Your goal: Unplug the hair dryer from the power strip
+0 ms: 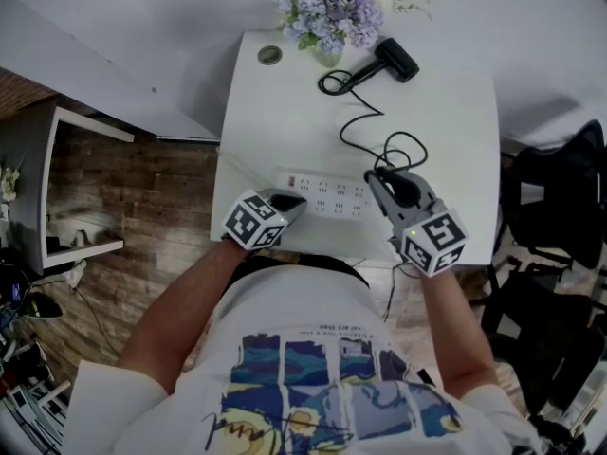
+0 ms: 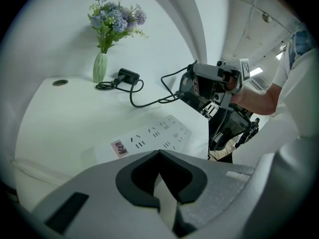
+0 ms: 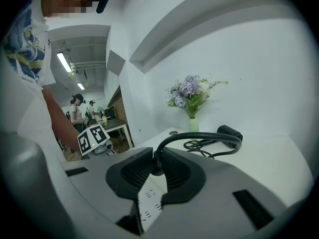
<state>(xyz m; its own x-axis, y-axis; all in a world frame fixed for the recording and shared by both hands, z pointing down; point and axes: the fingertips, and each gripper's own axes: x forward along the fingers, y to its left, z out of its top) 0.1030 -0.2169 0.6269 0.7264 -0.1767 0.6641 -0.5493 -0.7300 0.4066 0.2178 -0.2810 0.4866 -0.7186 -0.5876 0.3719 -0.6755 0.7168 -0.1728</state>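
our right gripper (image 3: 155,164) is clenched on the black plug (image 1: 406,190) of the hair dryer, its ribbed pads pressed on either side of it. the left gripper view shows this gripper up off the table, with the plug out of the power strip (image 2: 149,136) and the sockets on the strip bare. from the plug the black cord (image 3: 199,137) arcs up and away, then loops across the table to the hair dryer (image 1: 396,59), which lies on its side near the far edge.

our left gripper (image 2: 158,156) has its tips drawn together with nothing held between them. it sits at the left end of the power strip, but we cannot tell whether it touches it. the strip lies flat along the near edge of the white table (image 1: 285,121), between the two grippers.

beyond the dryer a vase of purple flowers (image 1: 329,8) stands at the back edge, and a round cable grommet (image 1: 270,55) sits in the far left corner.
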